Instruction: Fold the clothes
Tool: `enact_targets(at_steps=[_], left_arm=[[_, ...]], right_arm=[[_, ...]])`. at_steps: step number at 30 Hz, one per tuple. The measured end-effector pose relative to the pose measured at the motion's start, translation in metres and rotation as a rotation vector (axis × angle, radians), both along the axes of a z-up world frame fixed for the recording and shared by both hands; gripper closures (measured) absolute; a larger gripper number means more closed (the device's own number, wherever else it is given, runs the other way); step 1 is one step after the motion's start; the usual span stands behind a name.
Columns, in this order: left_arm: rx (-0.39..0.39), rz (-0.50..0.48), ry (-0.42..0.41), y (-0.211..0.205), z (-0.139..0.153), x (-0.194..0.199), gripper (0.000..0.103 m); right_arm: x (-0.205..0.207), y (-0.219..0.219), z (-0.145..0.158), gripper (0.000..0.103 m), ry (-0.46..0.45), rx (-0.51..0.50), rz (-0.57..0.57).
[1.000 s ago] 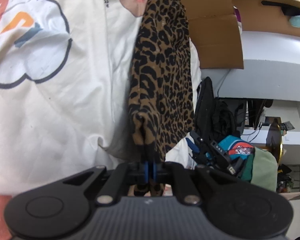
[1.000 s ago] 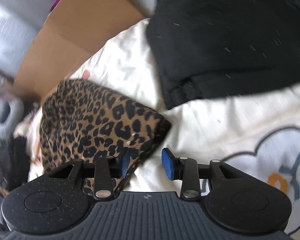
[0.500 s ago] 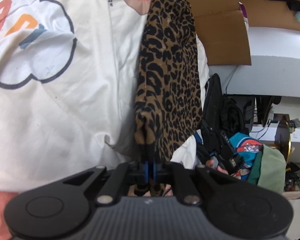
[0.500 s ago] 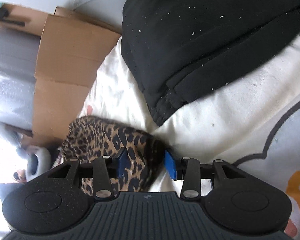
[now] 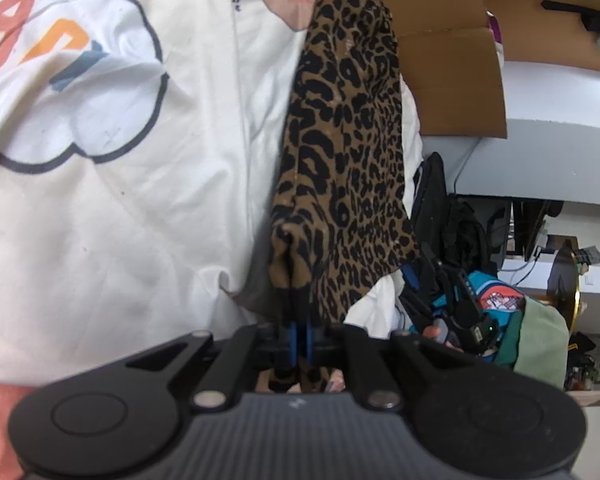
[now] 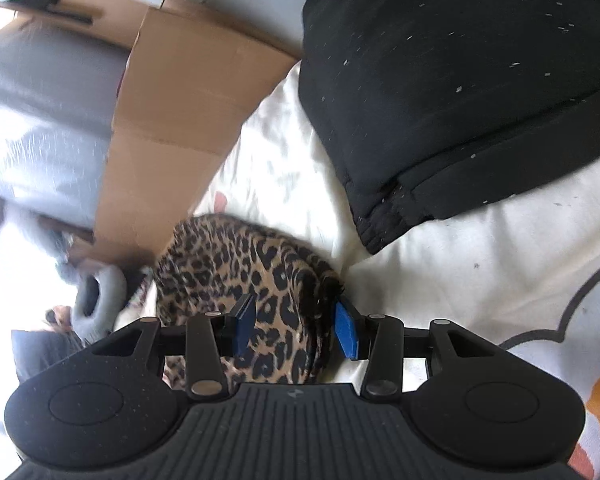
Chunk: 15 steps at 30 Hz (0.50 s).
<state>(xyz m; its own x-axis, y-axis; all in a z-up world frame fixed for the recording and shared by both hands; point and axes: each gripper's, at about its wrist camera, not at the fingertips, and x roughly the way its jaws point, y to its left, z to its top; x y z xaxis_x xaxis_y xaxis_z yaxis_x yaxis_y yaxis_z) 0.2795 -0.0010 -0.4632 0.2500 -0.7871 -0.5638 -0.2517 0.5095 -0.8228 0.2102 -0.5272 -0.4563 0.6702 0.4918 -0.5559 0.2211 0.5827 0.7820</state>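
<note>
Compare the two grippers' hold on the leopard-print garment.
The left gripper is clamped shut on an edge of the leopard-print garment; the right gripper has jaws apart, straddling a corner without visibly pressing. The left lifts the cloth taut; the right's end rests on the bedsheet. Both have blue pads.

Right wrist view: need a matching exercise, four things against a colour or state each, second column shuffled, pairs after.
Things:
1. leopard cloth
2. folded garment
3. cardboard box
4. right gripper

Colour or state:
a. plain brown, beside the bedding
b. jaws apart, one on each side of a cloth corner
c. tan with black spots
d. black, flecked with lint

Pairs: 1-c, 2-d, 3-a, 4-b
</note>
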Motion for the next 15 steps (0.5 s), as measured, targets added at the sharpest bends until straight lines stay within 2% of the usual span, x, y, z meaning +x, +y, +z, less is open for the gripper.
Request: enact_targets(at_steps=[3,6,9,10,11,13,15], left_arm=[[-0.002,0.003,0.002,0.001,0.0,-0.001,0.098],[0.006,0.0,-0.006,0.002,0.001,-0.001,0.099],[0.004,-0.003,-0.012,0.002,0.003,0.0,0.099],[0.003,-0.005,-0.013,0.002,0.003,0.001,0.099],[0.003,-0.006,-0.015,0.002,0.004,0.001,0.099],[0.001,-0.008,-0.017,0.002,0.004,0.002,0.099],[0.004,-0.01,-0.016,0.003,0.004,0.002,0.099]], right_arm=[[0.003,0.006,-0.003,0.057,0.009,-0.038,0.013],[0.002,0.002,-0.007,0.058,0.019,-0.032,-0.008],[0.003,-0.001,-0.007,0.065,0.021,-0.023,-0.022],[0.003,-0.002,-0.007,0.069,0.023,-0.025,-0.024],[0.003,-0.003,-0.008,0.08,0.026,-0.027,-0.025],[0.004,-0.003,-0.009,0.093,0.039,-0.036,-0.023],[0.002,-0.004,-0.009,0.094,0.051,-0.037,-0.027]])
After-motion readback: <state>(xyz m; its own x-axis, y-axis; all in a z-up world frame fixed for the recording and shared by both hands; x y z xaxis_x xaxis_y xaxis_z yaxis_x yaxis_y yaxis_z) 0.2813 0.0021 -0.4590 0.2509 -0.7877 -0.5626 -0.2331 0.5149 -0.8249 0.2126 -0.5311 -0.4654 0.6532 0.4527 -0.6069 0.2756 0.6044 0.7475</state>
